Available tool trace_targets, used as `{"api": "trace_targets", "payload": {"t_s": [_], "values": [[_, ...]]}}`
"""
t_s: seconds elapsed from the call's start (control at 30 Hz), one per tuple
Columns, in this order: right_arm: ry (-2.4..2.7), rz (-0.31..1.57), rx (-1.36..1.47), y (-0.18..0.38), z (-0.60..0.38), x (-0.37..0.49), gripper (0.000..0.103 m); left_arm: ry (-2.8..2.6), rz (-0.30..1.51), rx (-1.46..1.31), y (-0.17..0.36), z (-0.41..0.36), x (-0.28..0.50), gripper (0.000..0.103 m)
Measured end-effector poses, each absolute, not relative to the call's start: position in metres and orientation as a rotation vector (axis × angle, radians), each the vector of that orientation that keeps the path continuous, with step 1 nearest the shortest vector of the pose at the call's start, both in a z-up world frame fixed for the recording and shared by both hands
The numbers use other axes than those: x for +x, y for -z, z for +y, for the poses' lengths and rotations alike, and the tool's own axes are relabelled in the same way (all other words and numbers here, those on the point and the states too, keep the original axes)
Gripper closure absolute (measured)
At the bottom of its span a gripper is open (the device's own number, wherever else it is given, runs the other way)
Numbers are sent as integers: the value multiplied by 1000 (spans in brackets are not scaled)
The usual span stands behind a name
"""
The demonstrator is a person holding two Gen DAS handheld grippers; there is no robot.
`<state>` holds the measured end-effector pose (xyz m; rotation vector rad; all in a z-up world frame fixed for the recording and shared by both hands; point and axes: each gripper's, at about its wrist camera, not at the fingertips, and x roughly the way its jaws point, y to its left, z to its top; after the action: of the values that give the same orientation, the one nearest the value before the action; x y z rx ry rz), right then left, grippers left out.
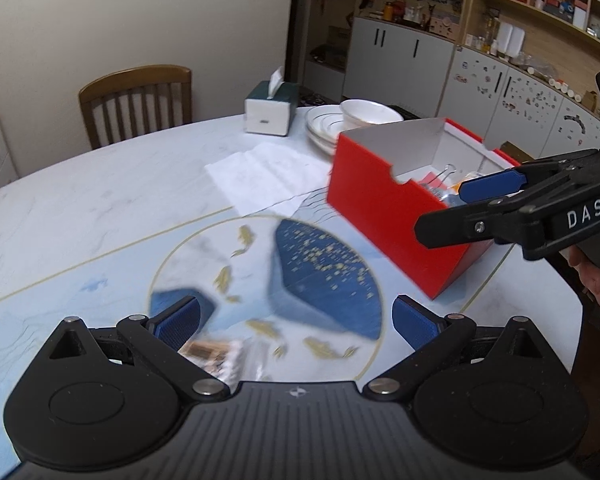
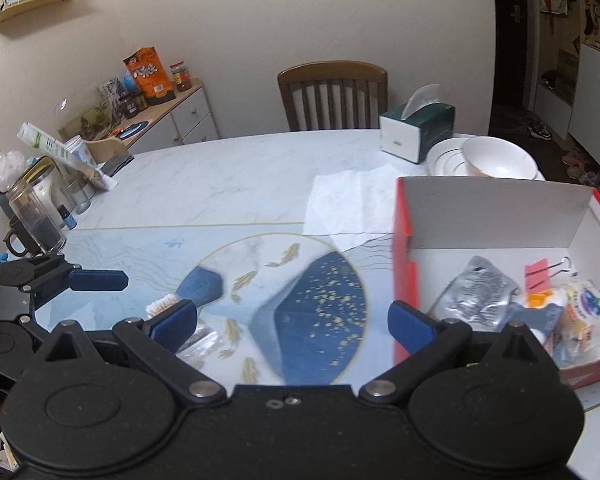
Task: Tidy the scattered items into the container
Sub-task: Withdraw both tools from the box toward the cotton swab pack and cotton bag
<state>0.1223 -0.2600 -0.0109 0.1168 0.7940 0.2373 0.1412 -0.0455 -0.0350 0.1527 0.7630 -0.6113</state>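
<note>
In the left wrist view, the left gripper (image 1: 296,316) is seen with its jaws spread wide and nothing between them. Just under the left pad a crinkled clear packet (image 1: 216,356) lies on the desk (image 1: 100,208), blurred, and it appears to be the next item to collect. The red box (image 1: 384,208) (the container, white inside) stands to the right with a binder clip (image 1: 446,171) and other items already in it. The right gripper (image 1: 452,216) reaches in from the right edge, held in a hand (image 1: 596,280), its fingers lying in front of the box; no item is seen in them.

In the right wrist view, the right gripper's jaws are shown released and empty, the right finger overlapping the box's near wall. A silver pouch (image 2: 476,292) and colourful packets are seen inside. The left gripper sits low at the left, angled down toward the desk, near a toothbrush head (image 2: 162,304) and the clear packet.

For the step to go well, the wide jaws should probably be lowered astride the packet, with the pads brought flat to the desk before closing, since thin film is likely to slip.
</note>
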Motion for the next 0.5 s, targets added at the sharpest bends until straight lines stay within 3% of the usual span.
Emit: {"api": "trace_targets", "payload": {"t_s": [0.5], "values": [[-275,859,57,32,-202,143,1,580,797,133,67,12,138,0]]}}
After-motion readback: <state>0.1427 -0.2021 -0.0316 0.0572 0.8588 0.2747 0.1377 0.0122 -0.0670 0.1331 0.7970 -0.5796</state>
